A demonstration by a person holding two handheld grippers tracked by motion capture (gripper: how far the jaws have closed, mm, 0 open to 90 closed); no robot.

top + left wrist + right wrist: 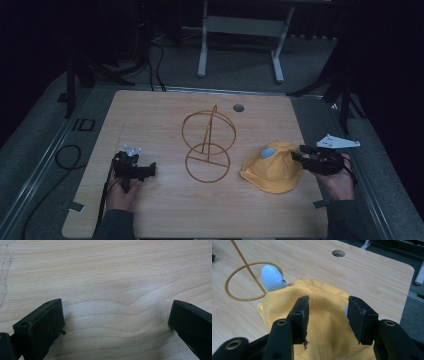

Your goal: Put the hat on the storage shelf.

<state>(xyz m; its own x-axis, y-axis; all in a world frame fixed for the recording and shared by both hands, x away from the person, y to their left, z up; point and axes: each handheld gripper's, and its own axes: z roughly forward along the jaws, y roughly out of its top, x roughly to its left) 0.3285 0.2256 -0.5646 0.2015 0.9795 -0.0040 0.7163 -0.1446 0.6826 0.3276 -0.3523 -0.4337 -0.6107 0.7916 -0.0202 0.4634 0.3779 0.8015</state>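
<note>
A: Where's our hat (272, 167)?
B: Right of the stand (207, 147), straight ahead of our right tongs (328, 303), half-open astride its crown, no grip. Left tongs (116, 315) gape wide, empty, well apart.

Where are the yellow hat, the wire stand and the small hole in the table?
yellow hat (272, 172): high view, on the hat's crown.
wire stand (207, 161): high view, on the bar across its lower ring.
hole in the table (238, 107): high view, on the dark round opening near the far edge.
</note>
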